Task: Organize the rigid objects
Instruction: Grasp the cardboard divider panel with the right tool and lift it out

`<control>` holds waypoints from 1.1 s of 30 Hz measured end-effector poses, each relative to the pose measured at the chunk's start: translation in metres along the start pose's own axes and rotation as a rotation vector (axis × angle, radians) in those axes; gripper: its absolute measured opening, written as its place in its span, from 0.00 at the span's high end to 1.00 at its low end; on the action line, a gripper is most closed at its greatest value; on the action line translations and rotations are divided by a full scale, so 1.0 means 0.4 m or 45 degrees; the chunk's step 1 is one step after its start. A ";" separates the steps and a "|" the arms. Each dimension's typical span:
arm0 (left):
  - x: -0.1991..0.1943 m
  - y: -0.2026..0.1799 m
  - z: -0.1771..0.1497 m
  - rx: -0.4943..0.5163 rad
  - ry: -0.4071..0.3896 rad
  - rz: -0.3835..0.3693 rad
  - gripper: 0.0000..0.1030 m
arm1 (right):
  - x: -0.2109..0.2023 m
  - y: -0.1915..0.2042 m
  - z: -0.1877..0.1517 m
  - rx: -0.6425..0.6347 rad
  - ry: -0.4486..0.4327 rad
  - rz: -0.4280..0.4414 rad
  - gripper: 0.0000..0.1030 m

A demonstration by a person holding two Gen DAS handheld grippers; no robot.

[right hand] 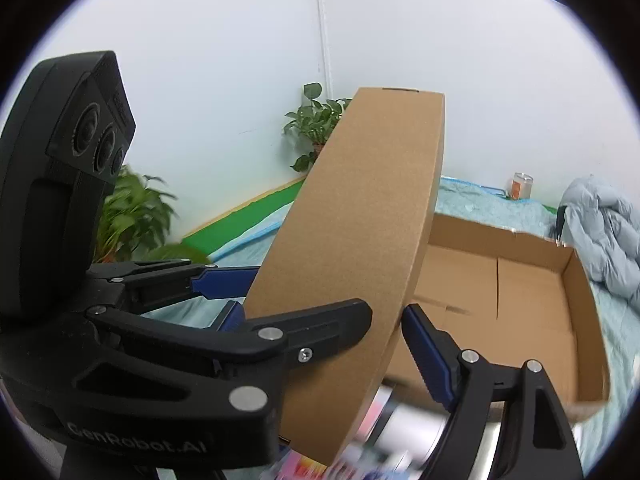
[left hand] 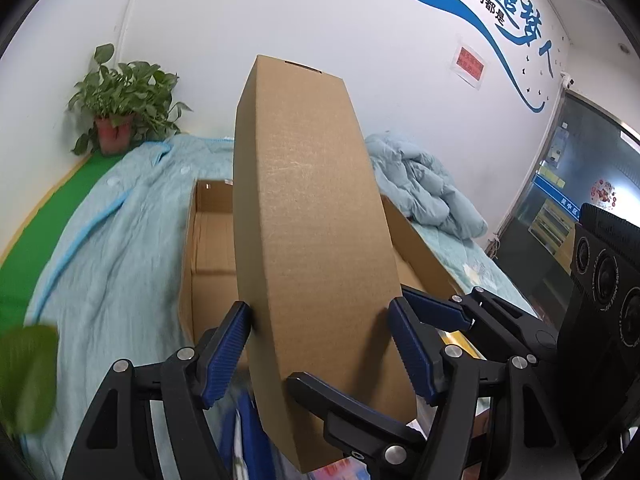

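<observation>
Both tools on one load: a long, flat closed cardboard box [left hand: 312,248], held raised and tilted above the bedding. My left gripper [left hand: 320,354] straddles its near end, ribbed blue pads [left hand: 228,354] close on the two narrow edges; the left pad looks to touch, the right shows a sliver of gap, so I read it as clamped but not with certainty. My right gripper [right hand: 386,332] takes the same box across its thin dimension, one black finger lying over the broad face, the blue pad against the edge behind. Jaws on both sides are narrowed to the box's width, nothing else in them. Step in hand, by my reading: carrying this box over to the open cardboard tray [right hand: 576,292] that sits on the light-blue quilted bedspread [left hand: 104,248], just beyond and below the load. The tray floor looks bare in the right view. Next move calls for levelling the box, lining its long axis with the tray and lowering both ends together before either grip lets go. Materials: plain kraft corrugated board, matte, faint fluting lines, crisp folded edges, a tuck slot at the far end; stiff, light, slippery under hard pads. Bedspread is soft and wrinkled, so the tray may shift. Potted pothos [left hand: 120,108] in the corner, crumpled duvet [left hand: 424,188] beyond the tray.
</observation>
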State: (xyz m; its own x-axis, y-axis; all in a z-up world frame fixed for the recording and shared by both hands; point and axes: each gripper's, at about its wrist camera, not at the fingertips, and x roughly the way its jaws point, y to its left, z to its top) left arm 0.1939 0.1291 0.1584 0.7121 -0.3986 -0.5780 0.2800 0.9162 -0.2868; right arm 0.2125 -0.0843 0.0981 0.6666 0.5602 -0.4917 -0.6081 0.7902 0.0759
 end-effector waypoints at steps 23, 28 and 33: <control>0.455 0.329 0.053 -0.154 0.366 0.149 0.53 | 0.406 -0.167 -0.015 0.235 0.445 0.155 0.31; 0.472 0.351 0.022 -0.175 0.374 0.191 0.55 | 0.431 -0.164 -0.024 0.219 0.496 0.176 0.33; 0.453 0.333 0.007 -0.162 0.372 0.225 0.58 | 0.452 -0.184 -0.018 0.225 0.517 0.204 0.36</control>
State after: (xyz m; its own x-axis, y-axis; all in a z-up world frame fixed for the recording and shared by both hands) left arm 0.3620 0.1788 0.0177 0.5231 -0.2464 -0.8159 0.0736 0.9668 -0.2448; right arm 0.3750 -0.0430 -0.0026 0.3261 0.5641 -0.7586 -0.5833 0.7515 0.3081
